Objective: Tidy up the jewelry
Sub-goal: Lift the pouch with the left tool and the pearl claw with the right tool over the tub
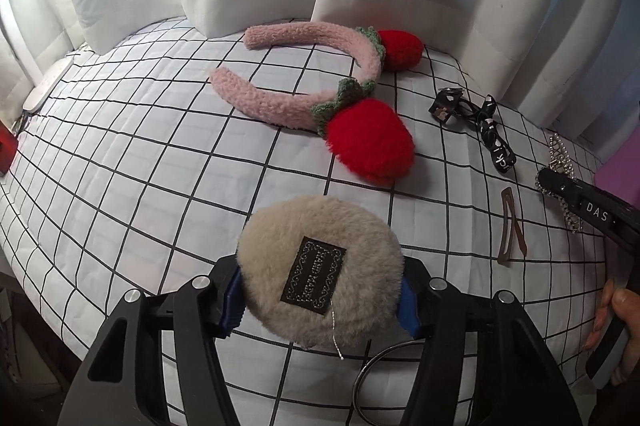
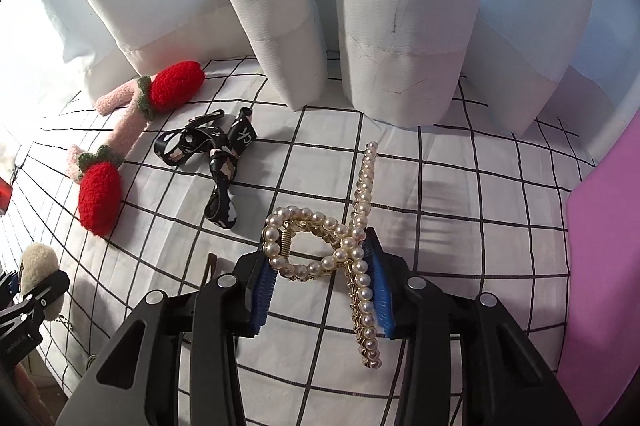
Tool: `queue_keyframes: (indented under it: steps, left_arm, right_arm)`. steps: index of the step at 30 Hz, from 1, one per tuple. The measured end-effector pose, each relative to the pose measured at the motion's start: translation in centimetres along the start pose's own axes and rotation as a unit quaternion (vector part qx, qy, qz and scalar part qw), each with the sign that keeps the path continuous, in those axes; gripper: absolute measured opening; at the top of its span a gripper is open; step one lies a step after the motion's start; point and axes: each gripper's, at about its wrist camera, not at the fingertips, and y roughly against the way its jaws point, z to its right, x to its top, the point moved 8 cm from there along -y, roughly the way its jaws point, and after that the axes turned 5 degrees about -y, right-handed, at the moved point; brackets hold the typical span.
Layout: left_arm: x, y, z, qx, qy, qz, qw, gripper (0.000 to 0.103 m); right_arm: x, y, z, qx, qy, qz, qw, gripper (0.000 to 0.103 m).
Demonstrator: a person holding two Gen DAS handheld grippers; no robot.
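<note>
White curtains (image 2: 280, 5) hang behind a bed covered in a white quilt with a black grid (image 1: 160, 165), where the accessories lie scattered. At the bottom of its own view, the left gripper (image 1: 320, 292) points forward low over the quilt, its blue-padded fingers (image 1: 230, 302) clamped on either side of a round beige fluffy pom-pom with a black label (image 1: 320, 266); a thin metal ring (image 1: 368, 378) hangs beneath it. Ahead lies a pink fuzzy headband with two red knitted strawberries (image 1: 288, 101), and to its right a black patterned ribbon hair clip (image 1: 480, 121) and a flat brown snap clip (image 1: 510, 230). The right gripper (image 2: 320, 284) is angled over the quilt near a purple sheet (image 2: 600, 266), its fingers (image 2: 264, 290) closed on a gold claw clip studded with pearls (image 2: 352, 246), held just above the quilt. A bare hand (image 1: 622, 322) grips that tool's handle.
</note>
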Motion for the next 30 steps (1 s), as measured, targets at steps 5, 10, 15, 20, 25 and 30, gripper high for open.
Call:
queue_keyframes:
  steps: [5,10,15,20,25,30]
  left_arm:
    - [0.7,1.7,-0.7,-0.010,-0.001,0.016,0.9998,0.057]
    - [1.6,3.8,-1.0,-0.016,-0.009,0.035,0.9992,0.057]
    - [3.0,6.5,-0.9,-0.024,-0.027,0.062,0.9974,0.057]
    - [4.3,9.4,0.1,-0.040,-0.053,0.091,0.9936,0.057]
    - [5.4,12.2,1.9,-0.060,-0.078,0.118,0.9882,0.057]
    - [6.5,14.8,4.7,-0.088,-0.105,0.142,0.9803,0.057]
  right_arm:
    - [-0.3,2.7,-0.4,0.007,0.006,0.013,1.000,0.040]
    - [-0.1,5.8,-1.7,0.018,0.006,0.028,0.999,0.040]
    - [0.2,9.0,-3.4,0.029,-0.002,0.048,0.998,0.040]
    - [0.3,12.9,-3.9,0.031,-0.013,0.075,0.997,0.040]
    - [0.3,17.2,-3.5,0.021,-0.025,0.105,0.994,0.040]
    - [0.3,21.7,-1.6,0.001,-0.043,0.137,0.990,0.040]
